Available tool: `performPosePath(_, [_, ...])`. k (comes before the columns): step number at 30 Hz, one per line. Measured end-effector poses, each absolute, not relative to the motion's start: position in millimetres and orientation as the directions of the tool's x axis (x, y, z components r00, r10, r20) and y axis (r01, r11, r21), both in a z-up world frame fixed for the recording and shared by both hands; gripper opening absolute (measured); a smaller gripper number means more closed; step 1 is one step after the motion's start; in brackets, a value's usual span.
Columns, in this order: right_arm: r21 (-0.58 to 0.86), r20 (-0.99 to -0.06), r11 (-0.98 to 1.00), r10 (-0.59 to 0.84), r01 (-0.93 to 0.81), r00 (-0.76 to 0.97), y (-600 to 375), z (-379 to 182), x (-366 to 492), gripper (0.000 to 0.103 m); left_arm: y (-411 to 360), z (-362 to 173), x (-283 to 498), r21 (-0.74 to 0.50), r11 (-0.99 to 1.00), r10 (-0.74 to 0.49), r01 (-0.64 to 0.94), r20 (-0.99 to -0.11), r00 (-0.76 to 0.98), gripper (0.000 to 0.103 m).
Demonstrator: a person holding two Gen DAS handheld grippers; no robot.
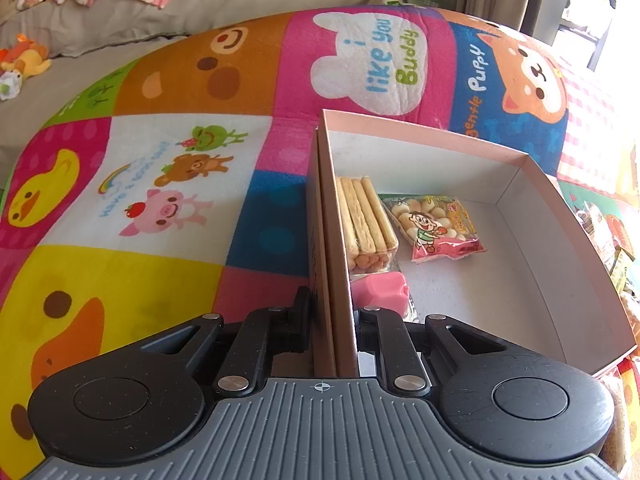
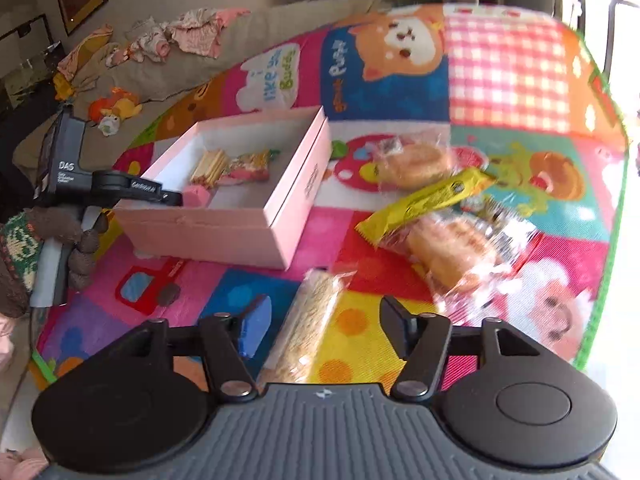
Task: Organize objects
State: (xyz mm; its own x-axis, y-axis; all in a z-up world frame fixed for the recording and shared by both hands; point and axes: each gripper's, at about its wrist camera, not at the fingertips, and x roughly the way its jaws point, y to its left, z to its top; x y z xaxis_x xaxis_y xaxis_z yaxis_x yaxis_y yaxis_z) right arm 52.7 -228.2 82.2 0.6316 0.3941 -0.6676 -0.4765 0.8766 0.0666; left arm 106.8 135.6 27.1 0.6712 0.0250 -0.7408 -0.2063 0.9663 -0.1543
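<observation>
Snacks sit in the pink box on the cartoon play mat: biscuit sticks, a cartoon snack packet and a pink block. Left tongs are clamped on the box's near-left wall. Right tongs hang wide apart over a wrapped wafer bar; buns and a yellow packet lie right of the box.
</observation>
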Motion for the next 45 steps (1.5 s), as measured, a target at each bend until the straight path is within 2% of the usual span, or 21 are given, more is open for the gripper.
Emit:
performPosePath(3, [0.002,-0.637,0.904,0.331,-0.428,0.696,-235,84,70,0.079,136,27,107,-0.155,0.966,0.023,-0.205,-0.741,0.672,0.016])
performPosePath(8, [0.07,-0.654,0.945,0.285,-0.319,0.701,-256,67,112,0.081,135,27,107,-0.155,0.966,0.024,-0.206,-0.741,0.671,0.016])
performPosePath(11, [0.182,-0.699,0.934,0.342,-0.307,0.628,-262,51,121,0.081,135,27,107,-0.156,0.966,0.024,-0.207,-0.741,0.671,0.016])
performPosePath(14, [0.231,-0.693,0.889,0.435,-0.395,0.574,-253,50,102,0.081,135,27,107,-0.154,0.966,0.025,-0.207,-0.741,0.671,0.016])
performPosePath(16, [0.216,-0.685,0.865,0.465,-0.454,0.561,-246,57,88,0.081,135,27,107,-0.154,0.966,0.025,-0.206,-0.741,0.671,0.016])
performPosePath(22, [0.02,-0.659,0.885,0.362,-0.466,0.659,-229,69,79,0.084,136,27,107,-0.157,0.966,0.024,-0.207,-0.74,0.672,0.016])
performPosePath(27, [0.039,-0.666,0.899,0.349,-0.436,0.659,-232,66,105,0.084,136,27,107,-0.159,0.966,0.021,-0.206,-0.74,0.672,0.016])
performPosePath(33, [0.103,-0.729,0.918,0.332,-0.383,0.599,-237,43,146,0.084,136,27,107,-0.16,0.966,0.02,-0.205,-0.74,0.672,0.016])
performPosePath(35, [0.13,-0.753,0.919,0.336,-0.373,0.566,-238,36,149,0.081,136,27,107,-0.162,0.966,0.017,-0.203,-0.74,0.672,0.016])
performPosePath(36, [0.134,-0.762,0.919,0.334,-0.37,0.555,-238,34,149,0.067,136,27,107,-0.162,0.966,0.016,-0.202,-0.741,0.672,0.016])
performPosePath(39, [0.111,-0.771,0.922,0.316,-0.372,0.553,-239,38,131,0.059,137,27,107,-0.164,0.966,0.014,-0.202,-0.742,0.671,0.016])
performPosePath(45, [0.085,-0.76,0.887,0.352,-0.453,0.546,-236,72,72,0.057,136,27,107,-0.16,0.966,0.017,-0.204,-0.744,0.668,0.016])
